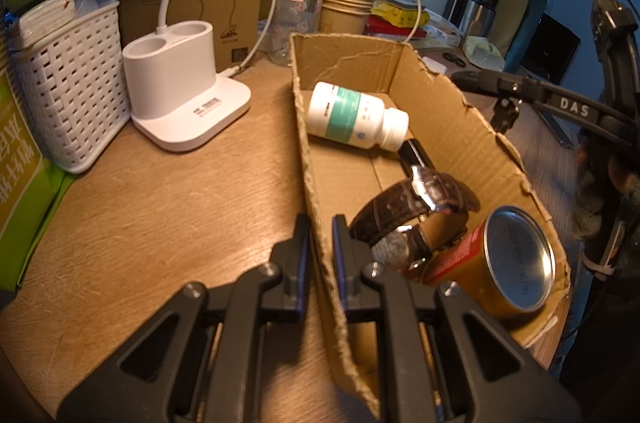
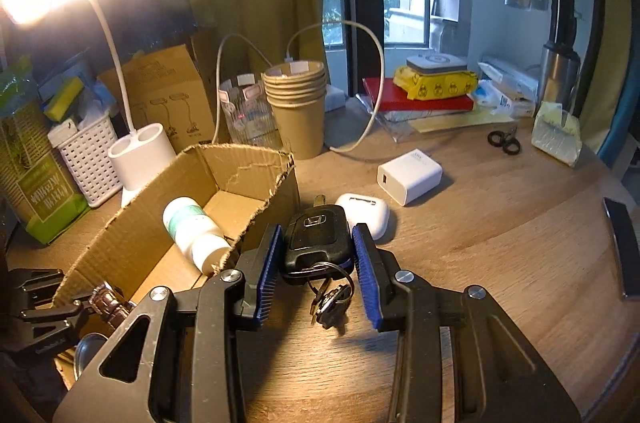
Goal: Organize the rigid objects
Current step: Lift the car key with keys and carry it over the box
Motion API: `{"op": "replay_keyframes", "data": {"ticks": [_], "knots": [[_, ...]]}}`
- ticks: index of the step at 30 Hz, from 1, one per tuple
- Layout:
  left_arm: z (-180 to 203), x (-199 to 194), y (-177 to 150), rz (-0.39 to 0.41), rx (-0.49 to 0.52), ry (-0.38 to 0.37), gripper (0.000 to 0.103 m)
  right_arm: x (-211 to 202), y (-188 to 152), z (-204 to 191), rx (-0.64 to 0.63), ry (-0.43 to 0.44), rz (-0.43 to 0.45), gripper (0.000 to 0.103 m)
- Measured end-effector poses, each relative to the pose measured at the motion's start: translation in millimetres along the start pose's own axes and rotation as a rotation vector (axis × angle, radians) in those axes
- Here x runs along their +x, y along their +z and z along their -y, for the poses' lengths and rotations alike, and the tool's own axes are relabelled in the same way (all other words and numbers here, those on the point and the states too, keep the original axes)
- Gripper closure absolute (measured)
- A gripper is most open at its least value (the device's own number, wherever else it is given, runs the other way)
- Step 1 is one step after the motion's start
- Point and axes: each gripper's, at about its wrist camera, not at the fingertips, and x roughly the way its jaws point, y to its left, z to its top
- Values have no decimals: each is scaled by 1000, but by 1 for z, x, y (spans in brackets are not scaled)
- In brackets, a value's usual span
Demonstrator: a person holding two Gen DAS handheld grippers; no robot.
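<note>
While the right gripper (image 2: 316, 263) is closed on a black car key (image 2: 318, 239), its jaws pressed to both sides of the fob, the key ring (image 2: 332, 293) is seen hanging below, just above the wooden surface (image 2: 500, 243). The key blade is largely hidden behind the fob, and the emblem on the fob cannot be made out. The left gripper (image 1: 320, 259) is held at the near wall of a torn cardboard box (image 1: 436, 111), its jaws nearly closed with the wall's edge between them; whether the cardboard is pinched cannot be told. Inside the box are seen a white bottle (image 1: 354, 115) lying on its side, its green label unreadable, a brown-strapped watch (image 1: 416, 219) and a can (image 1: 500, 263) tipped over, its printing blurred. A dark object beneath the bottle's cap is partly hidden. "DAS" can be read on the other gripper's arm in the left view. Beside the key, a white earbud case (image 2: 366, 211) and a white charger (image 2: 410, 181) lie on the surface. Behind the box stand paper cups (image 2: 298, 107), a lamp base (image 1: 180, 91) and a white basket (image 1: 68, 91); a green pack with unreadable script is cut off at the left edge. The lamp head is blown out by glare.
</note>
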Motion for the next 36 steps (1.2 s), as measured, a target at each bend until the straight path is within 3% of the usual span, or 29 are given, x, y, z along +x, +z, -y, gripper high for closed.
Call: {"op": "replay_keyframes", "data": {"ticks": [15, 36], "knots": [[0, 0, 0, 0, 1, 1, 91, -23, 11, -13, -25, 1, 57, 65], [0, 0, 0, 0, 1, 1, 91, -42, 29, -60, -105, 68, 121, 65]]}}
